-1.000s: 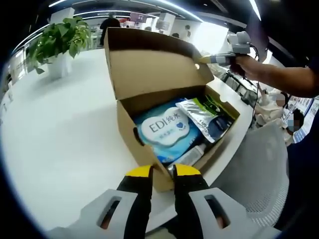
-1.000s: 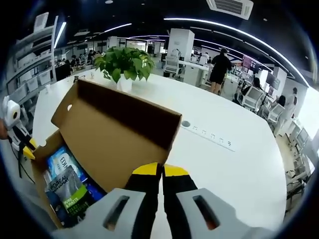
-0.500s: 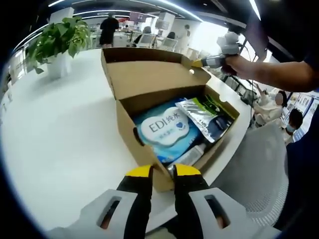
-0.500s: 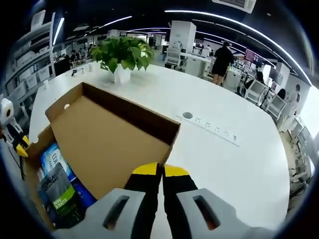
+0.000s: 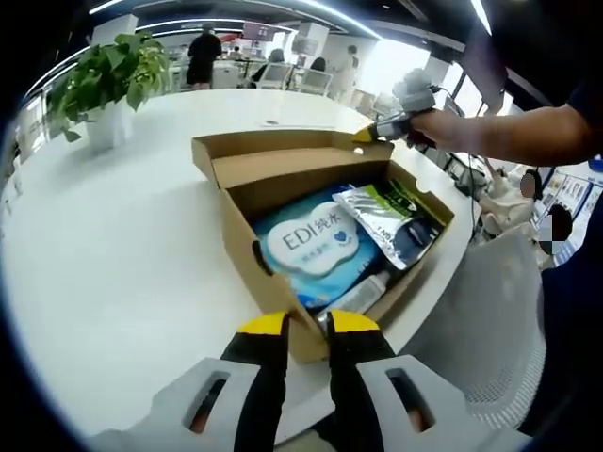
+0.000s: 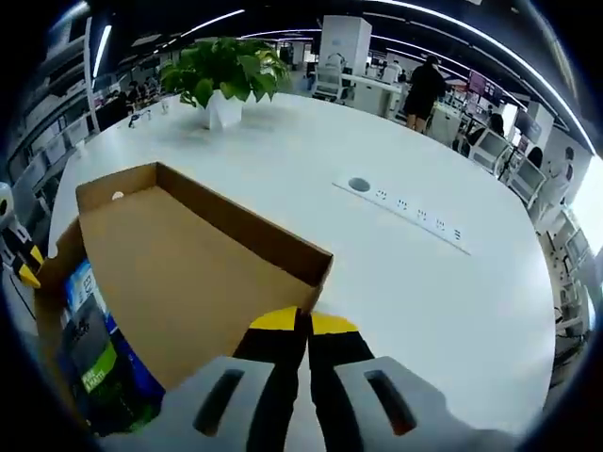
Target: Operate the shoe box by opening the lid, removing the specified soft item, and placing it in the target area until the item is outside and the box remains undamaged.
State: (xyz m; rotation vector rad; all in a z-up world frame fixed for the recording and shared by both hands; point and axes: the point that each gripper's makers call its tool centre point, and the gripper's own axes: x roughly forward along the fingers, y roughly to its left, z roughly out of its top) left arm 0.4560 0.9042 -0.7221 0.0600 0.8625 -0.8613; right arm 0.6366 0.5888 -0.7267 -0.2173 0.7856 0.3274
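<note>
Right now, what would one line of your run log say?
lid: folded back, nearly flat | right hand-held gripper: shut on lid | left hand-held gripper: at shoe box front wall | wipes pack: inside

Both views face the open shoe box [image 5: 320,250] closely from roughly opposite ends (sharing it).

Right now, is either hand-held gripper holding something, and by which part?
The right hand-held gripper pinches the lid at its front edge. The left hand-held gripper grips the box at its near corner.

Packets [image 5: 316,247] inside box [image 5: 247,271] on table [image 5: 113,254]
</note>
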